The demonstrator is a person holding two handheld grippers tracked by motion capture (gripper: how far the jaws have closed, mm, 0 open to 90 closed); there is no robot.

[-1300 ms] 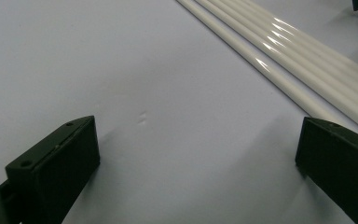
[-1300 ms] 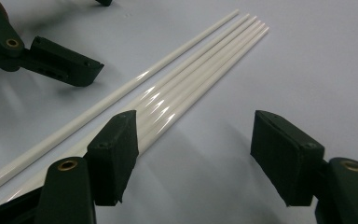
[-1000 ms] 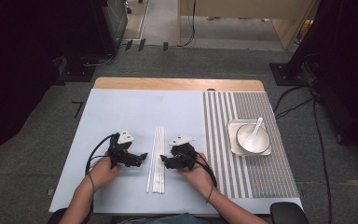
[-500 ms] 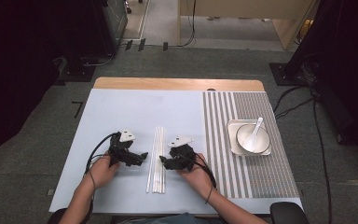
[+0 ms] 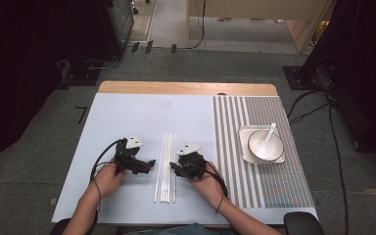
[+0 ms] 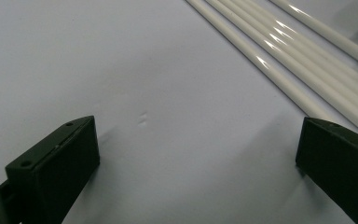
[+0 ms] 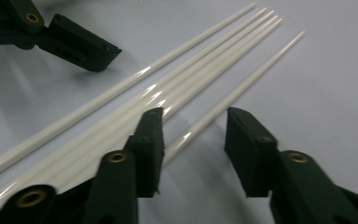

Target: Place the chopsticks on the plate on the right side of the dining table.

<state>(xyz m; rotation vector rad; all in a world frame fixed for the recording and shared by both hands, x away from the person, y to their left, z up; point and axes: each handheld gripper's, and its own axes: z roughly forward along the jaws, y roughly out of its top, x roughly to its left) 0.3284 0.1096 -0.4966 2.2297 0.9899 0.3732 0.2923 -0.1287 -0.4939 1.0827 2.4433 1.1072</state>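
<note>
Several long white rods (image 5: 165, 166) lie side by side on the pale blue mat (image 5: 127, 117), between my two grippers. My right gripper (image 5: 172, 169) sits just right of them. In the right gripper view its jaws (image 7: 195, 116) straddle the one rod (image 7: 242, 84) that lies apart from the rest (image 7: 205, 60). They have just been closing, and gaps still show between the pads and that rod. My left gripper (image 5: 151, 164) rests left of the rods, open wide (image 6: 198, 135) over bare mat, with the rods (image 6: 284, 51) beyond its right finger.
At the right a white bowl (image 5: 264, 145) with a white spoon (image 5: 270, 133) stands on a square tray (image 5: 245, 155) on the striped mat (image 5: 230, 122). The table's wooden far edge (image 5: 186, 88) runs behind. One left-gripper finger (image 7: 81, 46) lies across the rods in the right gripper view.
Both hands have stayed where they were. The right gripper's jaws look somewhat narrower around the rod than before.
</note>
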